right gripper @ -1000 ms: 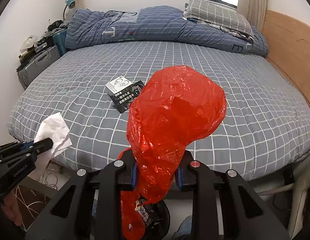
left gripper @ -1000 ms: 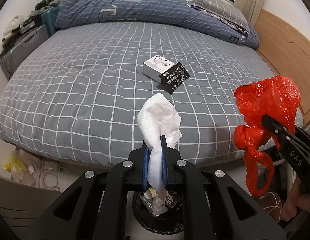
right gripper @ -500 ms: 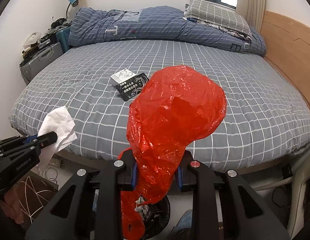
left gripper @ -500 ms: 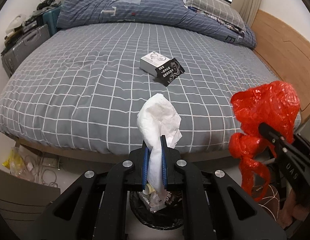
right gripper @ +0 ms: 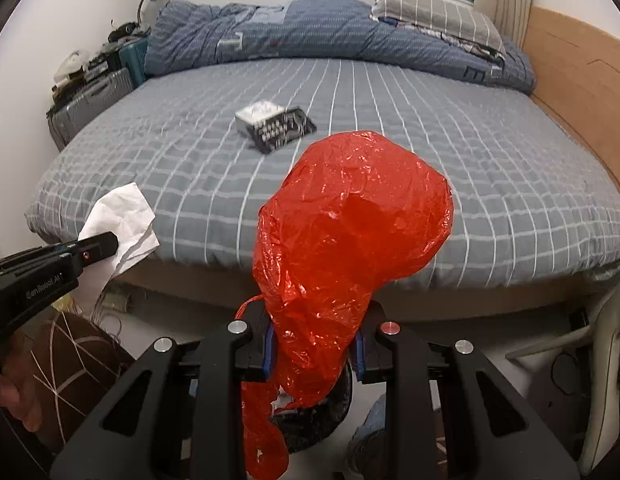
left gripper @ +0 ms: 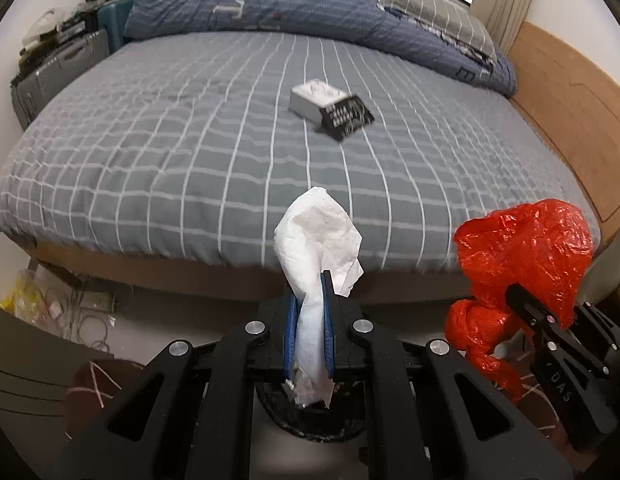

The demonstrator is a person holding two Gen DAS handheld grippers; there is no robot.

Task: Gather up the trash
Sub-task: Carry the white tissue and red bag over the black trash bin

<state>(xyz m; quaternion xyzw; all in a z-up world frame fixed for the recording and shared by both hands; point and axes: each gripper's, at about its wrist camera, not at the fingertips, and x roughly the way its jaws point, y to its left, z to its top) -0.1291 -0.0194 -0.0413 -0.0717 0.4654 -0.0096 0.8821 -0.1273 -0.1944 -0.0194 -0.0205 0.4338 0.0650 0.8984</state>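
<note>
Left gripper (left gripper: 308, 312) pinching white tissue (left gripper: 318, 236), right gripper (right gripper: 314, 350) clamped on red bag (right gripper: 350, 232), black bin (left gripper: 310, 420) below both jaws, bed (left gripper: 190, 140) ahead

The left gripper (left gripper: 309, 312) clamps a white tissue (left gripper: 316, 240) between its fingers (left gripper: 327, 320), above a black bin (left gripper: 314, 420). At right, the right gripper (left gripper: 522, 300) grips a red plastic bag (left gripper: 526, 248). A small box (left gripper: 314, 98) lies on the bed (left gripper: 190, 152).
</note>
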